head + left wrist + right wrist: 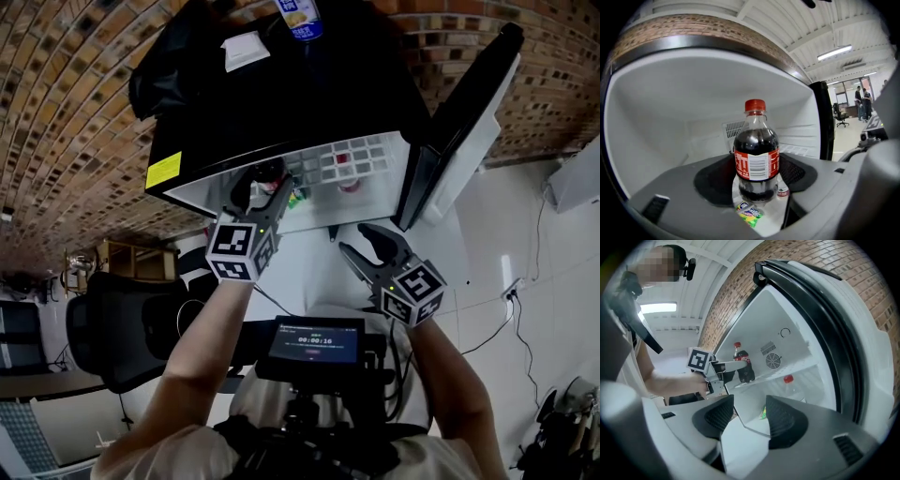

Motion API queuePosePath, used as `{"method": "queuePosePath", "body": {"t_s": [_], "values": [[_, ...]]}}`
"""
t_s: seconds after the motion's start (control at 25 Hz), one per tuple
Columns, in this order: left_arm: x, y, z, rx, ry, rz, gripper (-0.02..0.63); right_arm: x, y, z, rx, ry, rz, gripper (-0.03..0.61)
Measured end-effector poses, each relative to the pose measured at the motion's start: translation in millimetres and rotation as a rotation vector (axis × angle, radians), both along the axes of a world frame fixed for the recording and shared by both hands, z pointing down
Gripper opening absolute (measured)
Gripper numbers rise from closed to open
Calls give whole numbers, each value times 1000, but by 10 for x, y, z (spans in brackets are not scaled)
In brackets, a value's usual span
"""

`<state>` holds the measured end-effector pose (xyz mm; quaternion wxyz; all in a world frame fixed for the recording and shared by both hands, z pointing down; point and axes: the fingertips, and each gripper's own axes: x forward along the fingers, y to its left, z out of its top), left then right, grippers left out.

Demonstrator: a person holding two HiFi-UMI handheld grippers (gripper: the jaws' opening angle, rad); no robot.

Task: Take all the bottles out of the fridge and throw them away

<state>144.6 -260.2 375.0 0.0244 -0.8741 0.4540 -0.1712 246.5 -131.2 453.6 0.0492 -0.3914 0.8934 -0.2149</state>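
Two left jaws: the left gripper (pixel 261 187) has its pads on both sides of the cola bottle (pixel 756 159), and they look pressed on its red label.
Cola bottle: right between the left jaws, standing up on the white shelf (pixel 787 369) (red cap on top, dark drink inside).
Below the left jaws: a yellow and green packet (pixel 750 213) lies lower down in the fridge.
Behind the left jaws: the white back wall of the fridge (pixel 670 117), with a vent in it.
Right jaws: the right gripper (pixel 750 405) holds its pads apart, with nothing between them.
Ahead of the right jaws: the open fridge. The cola bottle is up and to the left, and a clear bottle with a red cap (pixel 788 385) stands under the shelf.
Right of the right jaws: the door (pixel 464 122), swung wide open.
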Motion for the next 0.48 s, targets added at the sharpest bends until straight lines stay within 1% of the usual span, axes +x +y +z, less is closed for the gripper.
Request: {"method": "queuePosePath", "body": {"t_s": [0.04,0.12,0.2,0.32,0.4,0.48], "values": [[14,62,-9,4,-1,17,300,-26,-2,-2,5,9,-7,198],[2,186,-14,3,22,39,300,-87,1,-9,17,32,-24,198],[-47,304,-19,-2,62,52,299,-155,8,-19,26,48,-43,198],[-97,488,-47,-31,121,73,301,-248,22,-15,28,63,-68,198],[-203,565,24,-38,153,87,301,-314,32,-9,25,67,-82,198],[-338,635,114,-46,165,91,301,-402,47,-6,21,70,-98,198]]}}
